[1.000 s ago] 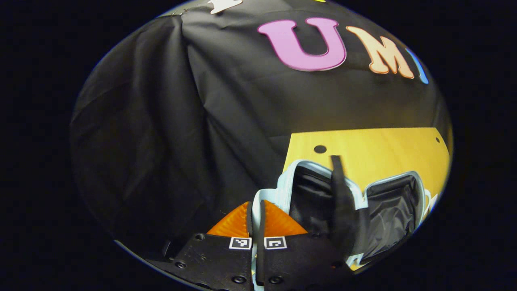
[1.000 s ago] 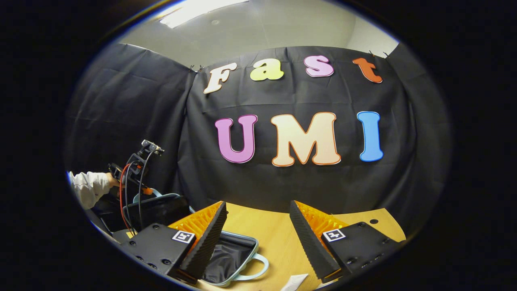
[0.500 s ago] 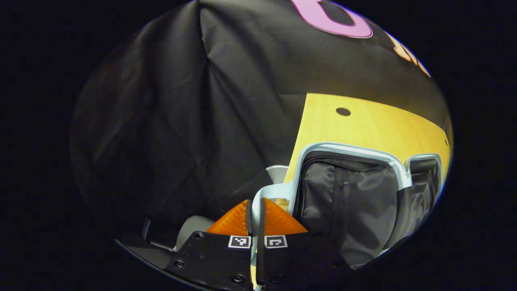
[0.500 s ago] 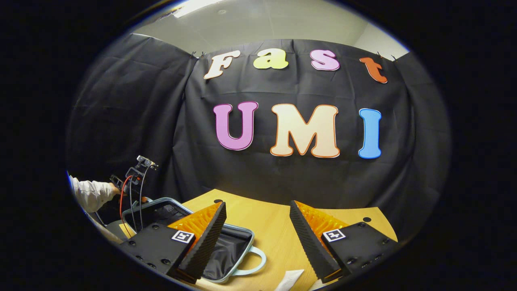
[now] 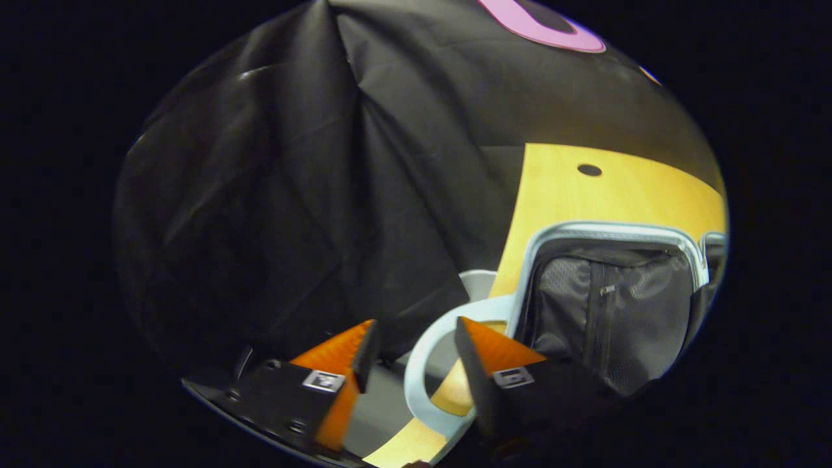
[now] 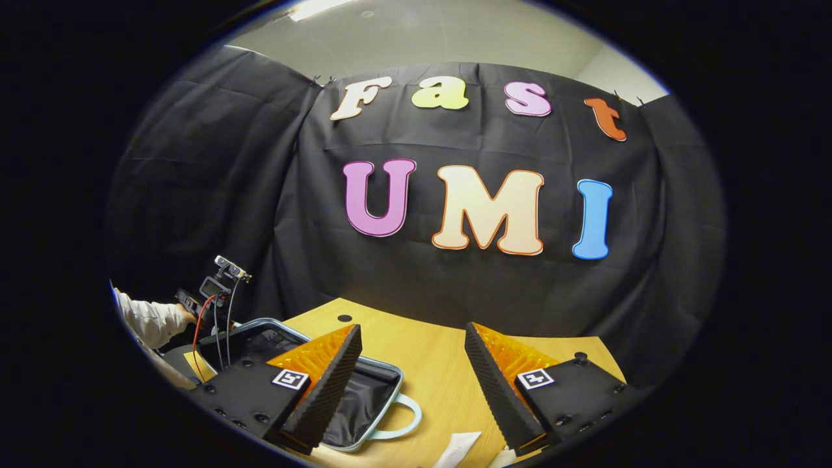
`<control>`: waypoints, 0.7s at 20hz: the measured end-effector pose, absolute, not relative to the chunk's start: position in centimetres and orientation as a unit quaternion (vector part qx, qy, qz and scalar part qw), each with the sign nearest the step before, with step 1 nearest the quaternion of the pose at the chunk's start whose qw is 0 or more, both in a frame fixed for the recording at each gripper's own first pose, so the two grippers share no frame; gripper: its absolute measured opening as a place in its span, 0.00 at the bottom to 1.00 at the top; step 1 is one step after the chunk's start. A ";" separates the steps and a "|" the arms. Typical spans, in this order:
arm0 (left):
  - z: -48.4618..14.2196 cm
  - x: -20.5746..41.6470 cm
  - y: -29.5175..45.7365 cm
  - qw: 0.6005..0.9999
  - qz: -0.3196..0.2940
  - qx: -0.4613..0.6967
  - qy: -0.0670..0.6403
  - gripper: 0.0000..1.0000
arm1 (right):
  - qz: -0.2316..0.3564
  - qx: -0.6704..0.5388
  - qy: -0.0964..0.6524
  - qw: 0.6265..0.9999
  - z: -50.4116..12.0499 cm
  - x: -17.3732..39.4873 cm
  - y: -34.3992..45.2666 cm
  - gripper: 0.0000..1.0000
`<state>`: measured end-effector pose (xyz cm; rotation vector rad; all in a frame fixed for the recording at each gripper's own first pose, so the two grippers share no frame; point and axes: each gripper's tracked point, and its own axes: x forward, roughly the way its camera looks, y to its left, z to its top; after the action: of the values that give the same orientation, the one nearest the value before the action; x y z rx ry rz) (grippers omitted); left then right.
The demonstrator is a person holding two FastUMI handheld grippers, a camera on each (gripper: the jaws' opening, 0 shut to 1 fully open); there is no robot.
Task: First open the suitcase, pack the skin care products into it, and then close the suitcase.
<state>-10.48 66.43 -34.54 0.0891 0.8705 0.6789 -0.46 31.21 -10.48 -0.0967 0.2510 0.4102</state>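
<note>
The light blue suitcase [image 5: 611, 234] lies opened flat on the wooden table [image 5: 585, 195], its dark zipped lining facing up. My left gripper [image 5: 413, 335] is open, and the suitcase's pale handle loop [image 5: 414, 364] sits in the gap between its fingers, held by neither. In the right gripper view my right gripper [image 6: 411, 341] hangs open and empty above the table, with the open suitcase [image 6: 367, 396] and its handle [image 6: 406, 422] low on the left. A white skin care tube [image 6: 455, 448] lies on the table just below the fingers.
A sleeved hand [image 6: 153, 318] at the far left of the right gripper view holds the other gripper's cabled body beside the suitcase. The table's left edge [image 5: 513, 240] runs next to the suitcase, with black cloth beyond. A cable hole [image 5: 589, 170] marks the tabletop.
My left gripper was shut on the suitcase handle, lowered the lid flat, and has now opened and let go. The right gripper has barely shifted.
</note>
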 end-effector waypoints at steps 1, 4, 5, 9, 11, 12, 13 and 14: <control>-32.5 -10.6 66.0 0.858 0.334 0.041 0.388 0.81 | 0.206 -0.047 0.122 0.970 -10.3 -0.5 31.1 1.00; -27.8 -9.2 64.8 0.878 0.354 0.049 0.318 0.95 | 0.217 -0.042 0.116 0.968 -10.1 -0.8 30.4 1.00; -25.6 -8.6 63.8 0.886 0.355 0.054 0.292 0.95 | 0.220 -0.039 0.111 0.968 -9.8 -0.7 29.9 1.00; -18.3 -7.5 57.2 0.922 0.325 0.076 0.197 0.94 | 0.228 -0.029 0.090 0.969 -8.4 -0.7 27.2 1.00; -14.2 -7.1 53.4 0.936 0.295 0.085 0.169 0.94 | 0.228 -0.020 0.084 0.970 -7.8 -0.7 25.3 1.00; -12.3 -7.2 51.6 0.943 0.280 0.088 0.155 0.94 | 0.227 -0.016 0.082 0.970 -7.6 -0.7 24.3 1.00; -10.2 -7.2 49.8 0.949 0.267 0.089 0.141 0.94 | 0.225 -0.013 0.079 0.971 -7.3 -0.6 23.2 1.00; -9.4 -7.7 48.6 0.955 0.255 0.084 0.129 0.94 | 0.223 -0.010 0.078 0.972 -7.2 -0.5 22.2 1.00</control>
<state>-7.68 48.56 -9.39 0.1714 0.2621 0.5169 -0.54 22.19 -7.18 -0.0208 0.1565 0.4510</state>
